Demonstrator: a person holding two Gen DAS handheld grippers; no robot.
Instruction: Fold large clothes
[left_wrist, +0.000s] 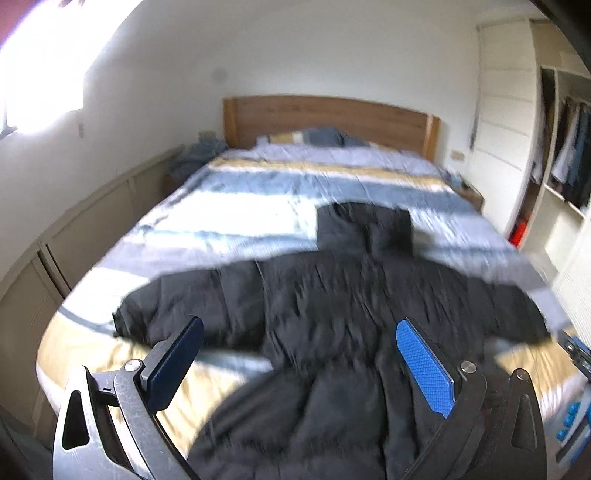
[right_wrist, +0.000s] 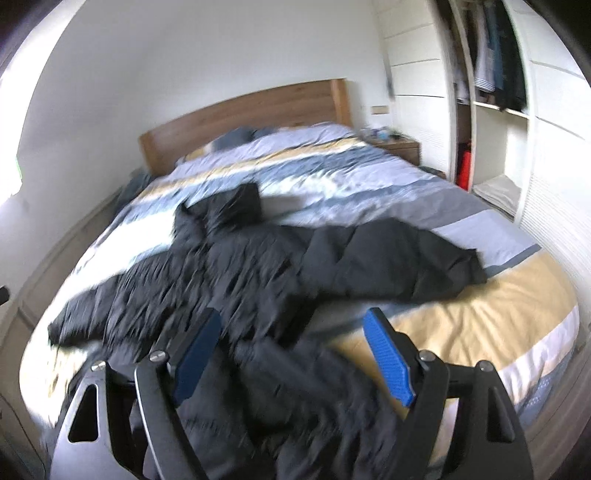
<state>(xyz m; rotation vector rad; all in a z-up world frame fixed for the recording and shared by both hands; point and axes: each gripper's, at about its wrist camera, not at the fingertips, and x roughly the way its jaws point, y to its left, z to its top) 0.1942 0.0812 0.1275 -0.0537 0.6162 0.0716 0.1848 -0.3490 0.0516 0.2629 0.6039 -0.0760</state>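
A black puffer jacket (left_wrist: 325, 302) lies spread on the bed, hood toward the headboard and sleeves out to both sides; the right wrist view shows the jacket (right_wrist: 258, 273) too. My left gripper (left_wrist: 299, 332) hovers open over the jacket's lower body, nothing between its blue pads. My right gripper (right_wrist: 291, 325) is open as well, above the hem near the right sleeve (right_wrist: 413, 254). Both views are motion-blurred. The jacket's bottom edge hangs toward me, below the fingers.
The bed (left_wrist: 258, 206) has a striped blue, white and yellow cover and a wooden headboard (left_wrist: 328, 118). An open wardrobe (right_wrist: 491, 74) with hanging clothes stands at the right, beside a nightstand (right_wrist: 399, 147). Low cabinets (left_wrist: 74, 236) line the left wall.
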